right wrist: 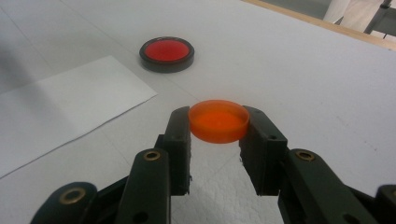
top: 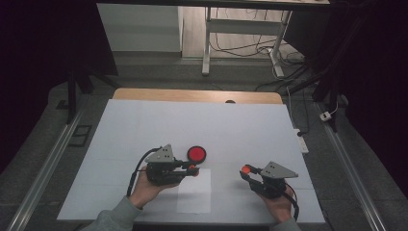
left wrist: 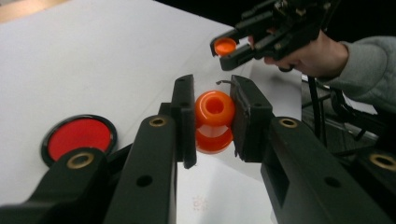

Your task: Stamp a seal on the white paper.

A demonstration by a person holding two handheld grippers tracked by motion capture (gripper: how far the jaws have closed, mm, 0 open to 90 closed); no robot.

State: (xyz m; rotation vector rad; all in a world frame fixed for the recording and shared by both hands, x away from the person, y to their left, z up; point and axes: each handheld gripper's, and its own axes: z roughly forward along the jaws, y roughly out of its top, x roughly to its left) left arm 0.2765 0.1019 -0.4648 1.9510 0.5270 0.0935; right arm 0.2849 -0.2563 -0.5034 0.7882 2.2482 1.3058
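My left gripper [left wrist: 212,119] is shut on a small orange bottle [left wrist: 214,121] whose open neck faces the camera; in the high view that gripper [top: 192,170] hovers at the upper left corner of a white paper sheet [top: 195,195]. My right gripper [right wrist: 217,128] is shut on a round orange cap [right wrist: 218,120], hollow side up, a little above the table. In the high view the right gripper [top: 246,170] is to the right of the sheet. From the left gripper view the right gripper [left wrist: 229,49] with the cap [left wrist: 225,46] is farther off.
A black disc with a red centre [top: 196,154] lies on the white tabletop [top: 250,130] just beyond the left gripper; the same disc [right wrist: 166,53] lies past the sheet [right wrist: 60,102]. A wooden table edge [top: 197,95] runs along the back. A power strip [top: 300,139] sits at the right edge.
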